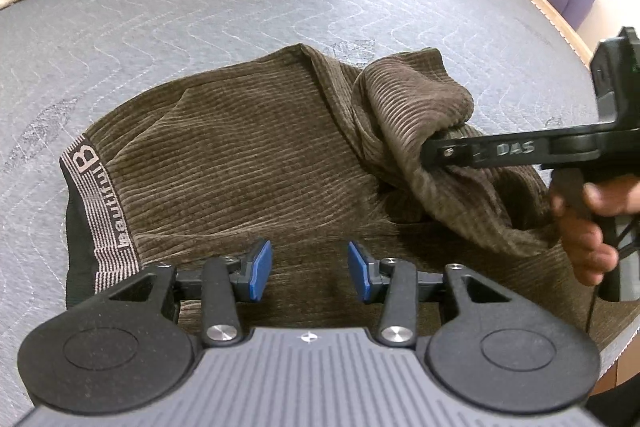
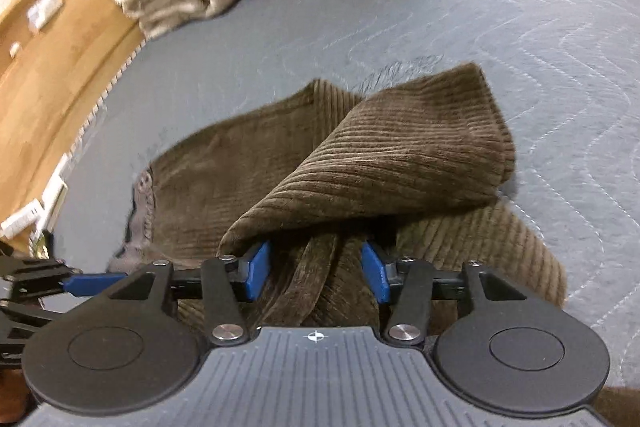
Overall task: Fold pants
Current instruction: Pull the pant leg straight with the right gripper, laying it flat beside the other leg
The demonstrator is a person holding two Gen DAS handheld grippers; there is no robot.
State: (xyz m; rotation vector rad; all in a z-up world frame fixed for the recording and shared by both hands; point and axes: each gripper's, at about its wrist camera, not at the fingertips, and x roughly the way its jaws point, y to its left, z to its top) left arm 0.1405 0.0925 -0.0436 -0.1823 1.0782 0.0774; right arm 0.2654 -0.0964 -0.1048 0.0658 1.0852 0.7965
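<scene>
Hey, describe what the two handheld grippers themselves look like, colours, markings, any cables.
Both are black plastic with a ribbed grey body, round black side discs and silver screws. The left gripper and right gripper each carry bright blue finger pads. The right one's finger reads DAS in raised letters, and a thin black cable hangs by its pistol handle.

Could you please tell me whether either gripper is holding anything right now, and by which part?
Left gripper: nothing. A bunched fold of the brown corduroy pants lies between the right gripper's open fingers, unpressed.
</scene>
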